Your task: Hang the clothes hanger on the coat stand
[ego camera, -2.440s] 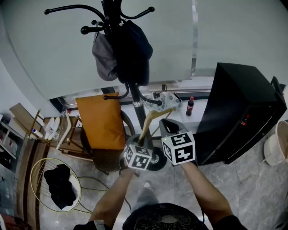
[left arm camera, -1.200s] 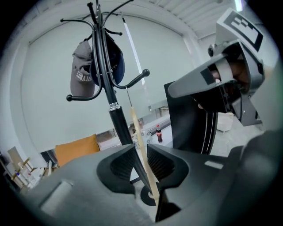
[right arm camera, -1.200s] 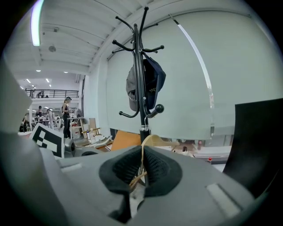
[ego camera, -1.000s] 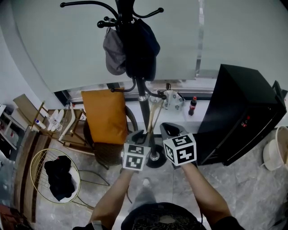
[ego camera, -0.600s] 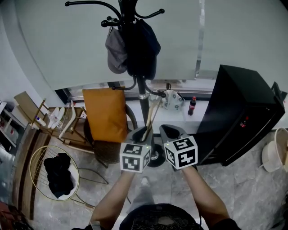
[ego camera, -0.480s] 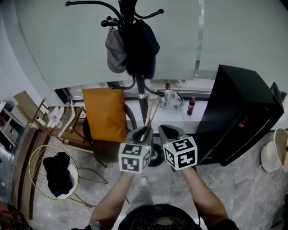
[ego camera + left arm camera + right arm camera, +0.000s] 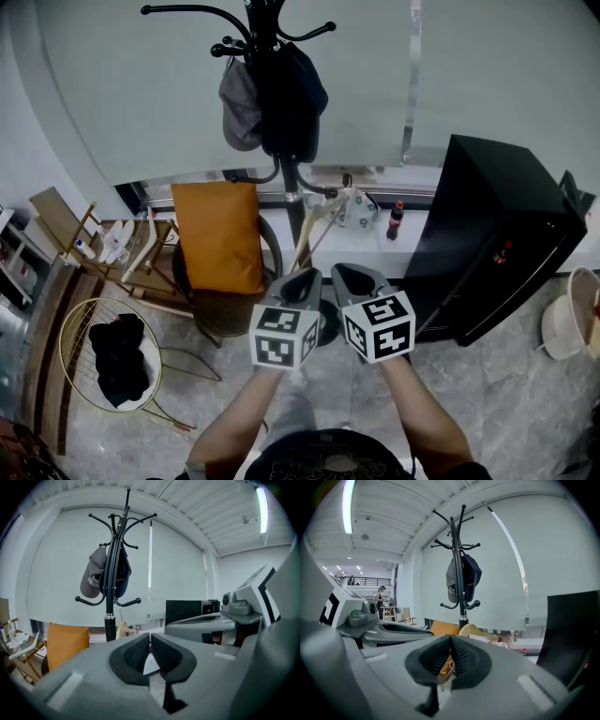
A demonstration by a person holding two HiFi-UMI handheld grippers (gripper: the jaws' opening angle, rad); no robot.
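The black coat stand [image 7: 292, 214] rises at top centre with a grey cap [image 7: 239, 112] and a dark cap [image 7: 295, 103] on it. The wooden hanger [image 7: 314, 234] leans beside its pole, top end by a lower hook. It shows small beyond the jaws in the left gripper view [image 7: 122, 630] and the right gripper view [image 7: 477, 631]. My left gripper [image 7: 302, 275] sits just below the hanger's lower end, jaws shut, nothing between them [image 7: 150, 637]. My right gripper [image 7: 352, 272] is beside it, shut and empty [image 7: 450, 639].
An orange-backed chair [image 7: 217, 234] stands left of the stand and a black cabinet [image 7: 497, 234] right. A gold wire basket [image 7: 67, 323] holds black cloth. A cola bottle [image 7: 395, 220] stands on the sill, a white bucket [image 7: 572, 314] at far right.
The left gripper, which held the hanger's lower end, has drawn back and down; the hanger now stays by the stand's lower hook. Both grippers sit slightly lower.
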